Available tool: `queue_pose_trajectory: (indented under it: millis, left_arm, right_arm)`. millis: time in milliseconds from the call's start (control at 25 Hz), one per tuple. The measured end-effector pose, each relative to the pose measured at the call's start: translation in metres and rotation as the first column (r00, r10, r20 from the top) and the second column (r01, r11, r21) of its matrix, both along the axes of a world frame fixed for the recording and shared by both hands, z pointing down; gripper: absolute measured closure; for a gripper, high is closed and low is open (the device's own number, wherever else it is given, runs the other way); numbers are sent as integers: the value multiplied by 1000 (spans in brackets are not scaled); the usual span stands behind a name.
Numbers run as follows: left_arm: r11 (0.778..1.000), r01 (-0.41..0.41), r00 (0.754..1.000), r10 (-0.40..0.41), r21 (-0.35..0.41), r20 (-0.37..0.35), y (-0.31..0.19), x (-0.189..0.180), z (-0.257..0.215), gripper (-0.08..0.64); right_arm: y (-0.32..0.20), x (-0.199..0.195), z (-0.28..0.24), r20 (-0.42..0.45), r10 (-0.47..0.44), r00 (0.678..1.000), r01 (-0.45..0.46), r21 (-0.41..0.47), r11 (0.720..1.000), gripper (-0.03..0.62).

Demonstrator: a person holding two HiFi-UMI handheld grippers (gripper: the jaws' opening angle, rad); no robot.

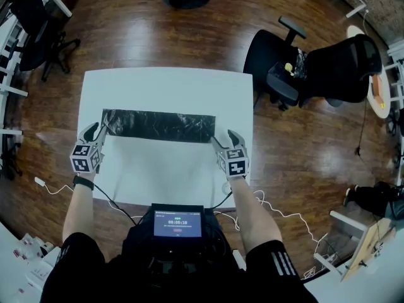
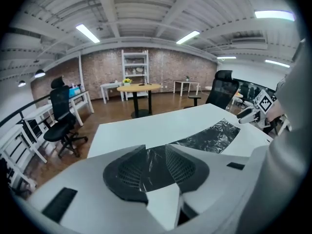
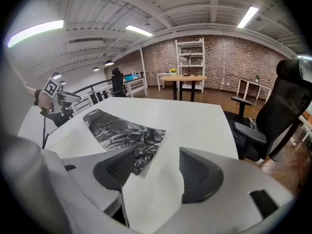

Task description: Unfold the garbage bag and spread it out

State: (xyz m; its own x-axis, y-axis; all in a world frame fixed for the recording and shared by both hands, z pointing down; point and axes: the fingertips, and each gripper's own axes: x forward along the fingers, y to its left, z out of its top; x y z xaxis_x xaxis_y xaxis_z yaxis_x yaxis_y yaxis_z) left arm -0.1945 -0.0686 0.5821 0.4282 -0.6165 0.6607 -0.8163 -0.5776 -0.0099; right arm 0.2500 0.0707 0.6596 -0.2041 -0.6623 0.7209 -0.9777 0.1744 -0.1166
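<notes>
The black garbage bag (image 1: pixel 158 126) lies as a long, crinkled folded strip across the middle of the white table (image 1: pixel 164 84). My left gripper (image 1: pixel 96 133) is at the strip's left end. In the left gripper view the bag's end (image 2: pixel 209 136) shows through the gap of that gripper (image 2: pixel 156 155), and the pads stand apart without pressing on it. My right gripper (image 1: pixel 227 139) is at the strip's right end, open. In the right gripper view the bag's corner (image 3: pixel 122 130) lies flat just ahead of the left jaw of that gripper (image 3: pixel 156 165), with bare table between the jaws.
A black office chair (image 1: pixel 315 65) stands off the table's right side, another chair (image 1: pixel 31 24) at the far left. A small screen (image 1: pixel 177 223) hangs at the person's chest. White cables (image 1: pixel 284 216) trail on the wooden floor. A round table (image 1: pixel 377 87) stands at the right edge.
</notes>
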Motion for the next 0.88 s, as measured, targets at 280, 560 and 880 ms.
queue_pose_trajectory:
  millis: [280,560,880]
  left_arm:
    - [995,-18,992,29,-95,122,7,6,36,448]
    - [981,-117,967,148,-152,208,8,5,52,448]
    - [950,-234,930,281,-207,238,5,-5,88,457]
  right_arm:
    - [-7,-21,-10,15,-86,996,86,44,995,296]
    - [-30,-54,-26,6,-133,991,132,71,989,299]
    - [-72,-110,-61,35,-136,990,130,147,981,299]
